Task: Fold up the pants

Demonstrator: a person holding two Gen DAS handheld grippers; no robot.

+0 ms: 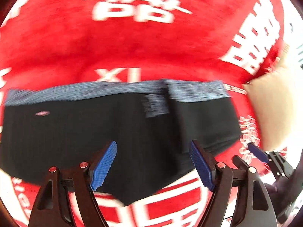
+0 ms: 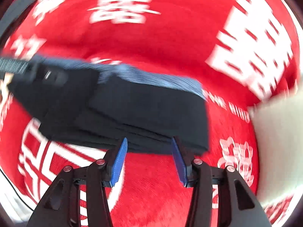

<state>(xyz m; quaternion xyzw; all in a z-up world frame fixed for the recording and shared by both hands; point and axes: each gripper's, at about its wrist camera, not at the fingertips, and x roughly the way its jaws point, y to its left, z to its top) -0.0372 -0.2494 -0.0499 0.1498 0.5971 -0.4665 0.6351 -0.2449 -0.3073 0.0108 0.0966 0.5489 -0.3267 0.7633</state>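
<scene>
Though both views are smeared with blur, the pants (image 1: 117,132) show plainly as a black folded stack lying flat on a red cloth (image 1: 142,43) with big white lettering. A blue-grey waistband (image 1: 113,90) runs along the stack's far edge, and a small grey tag (image 1: 156,106) sits just below it.

The left tool (image 1: 153,162) hangs over the near part of the stack with its blue pads (image 1: 103,166) spread wide, nothing between them. From the left wrist view the right tool (image 1: 259,153) appears at the right edge, just off the stack's near right corner.

From the right wrist view the right tool (image 2: 149,158) is also wide apart and holds nothing; its pad (image 2: 119,164) tips reach the stack's near edge, where several layers of folded fabric show. Whether the tips touch the fabric I cannot tell. The pants (image 2: 132,109) run from the left edge toward the centre-right.

A pale beige object (image 2: 280,143) lies on the cloth to the right of the pants, apart from them; blur hides what it is.
</scene>
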